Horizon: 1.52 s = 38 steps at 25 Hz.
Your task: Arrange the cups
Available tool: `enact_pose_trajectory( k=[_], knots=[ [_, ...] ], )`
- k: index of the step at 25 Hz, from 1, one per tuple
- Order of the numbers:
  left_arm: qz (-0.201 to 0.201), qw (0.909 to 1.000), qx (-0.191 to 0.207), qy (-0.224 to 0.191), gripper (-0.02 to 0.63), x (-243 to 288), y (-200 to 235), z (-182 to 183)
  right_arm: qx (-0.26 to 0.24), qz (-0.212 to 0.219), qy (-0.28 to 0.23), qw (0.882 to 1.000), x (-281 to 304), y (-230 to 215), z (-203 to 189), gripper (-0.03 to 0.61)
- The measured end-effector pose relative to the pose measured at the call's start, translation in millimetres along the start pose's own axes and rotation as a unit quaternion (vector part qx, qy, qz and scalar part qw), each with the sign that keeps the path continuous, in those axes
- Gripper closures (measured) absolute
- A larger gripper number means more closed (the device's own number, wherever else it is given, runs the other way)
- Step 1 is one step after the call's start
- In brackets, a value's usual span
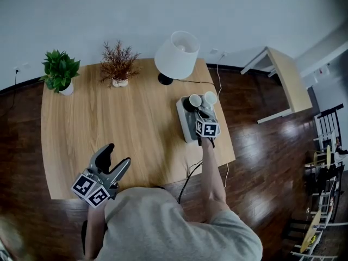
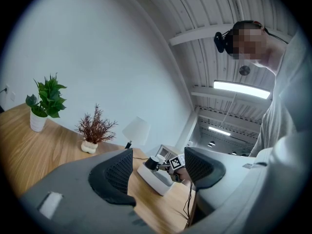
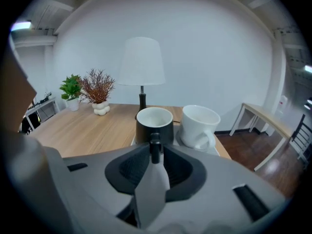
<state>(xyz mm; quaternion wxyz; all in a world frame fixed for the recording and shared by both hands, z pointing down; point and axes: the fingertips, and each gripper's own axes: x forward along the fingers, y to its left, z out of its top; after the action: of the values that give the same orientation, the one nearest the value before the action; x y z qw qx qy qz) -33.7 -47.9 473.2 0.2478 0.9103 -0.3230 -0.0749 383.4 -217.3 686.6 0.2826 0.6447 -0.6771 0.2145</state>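
Note:
On a grey tray (image 1: 185, 128) at the table's right side stand a black cup (image 1: 194, 101) with a white inside and, to its right, a white cup (image 1: 210, 98). My right gripper (image 1: 200, 115) reaches down to the black cup from the near side. In the right gripper view the black cup (image 3: 154, 122) stands straight ahead. Its thin handle (image 3: 155, 147) sits between the jaws of my right gripper (image 3: 155, 164), which stand slightly wider than it. The white cup (image 3: 199, 126) is apart from them. My left gripper (image 1: 118, 154) hovers open and empty at the table's front left.
A white lamp (image 1: 176, 56) stands just behind the tray, its cable (image 1: 218, 83) running off the table's right edge. A reddish dried plant (image 1: 118, 64) and a green potted plant (image 1: 60, 70) are at the back of the wooden table (image 1: 109, 118). A side table (image 1: 285, 80) stands farther right.

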Motion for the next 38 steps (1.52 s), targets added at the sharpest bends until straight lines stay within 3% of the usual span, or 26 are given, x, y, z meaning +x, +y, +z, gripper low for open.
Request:
enact_pose_trajectory(
  k=[3, 6, 10, 14, 23, 32, 38],
  knots=[
    [0.001, 1.0000, -0.001, -0.001, 0.293, 1, 0, 0, 0.036, 0.005, -0.020, 0.999, -22, 6, -4, 0.477],
    [-0.003, 1.0000, -0.003, -0.003, 0.293, 4, 0, 1, 0.046, 0.046, -0.087, 0.994, -60, 38, 14, 0.525],
    [-0.014, 0.9998, -0.001, -0.012, 0.292, 10, -1, 7, 0.021, 0.140, -0.187, 0.972, -121, 115, 53, 0.526],
    [-0.024, 0.9996, 0.008, -0.014, 0.293, 14, -4, 16, -0.007, 0.200, -0.236, 0.951, -164, 174, 80, 0.526],
    [-0.035, 0.9970, 0.047, -0.051, 0.293, 16, -18, 55, -0.031, 0.243, -0.299, 0.922, -223, 219, 125, 0.526],
    [-0.046, 0.9909, 0.090, -0.089, 0.299, 20, -32, 95, -0.039, 0.270, -0.317, 0.908, -246, 245, 136, 0.526],
    [-0.048, 0.9873, 0.115, -0.098, 0.322, 24, -41, 102, -0.048, 0.283, -0.329, 0.900, -258, 256, 143, 0.527]
  ],
)
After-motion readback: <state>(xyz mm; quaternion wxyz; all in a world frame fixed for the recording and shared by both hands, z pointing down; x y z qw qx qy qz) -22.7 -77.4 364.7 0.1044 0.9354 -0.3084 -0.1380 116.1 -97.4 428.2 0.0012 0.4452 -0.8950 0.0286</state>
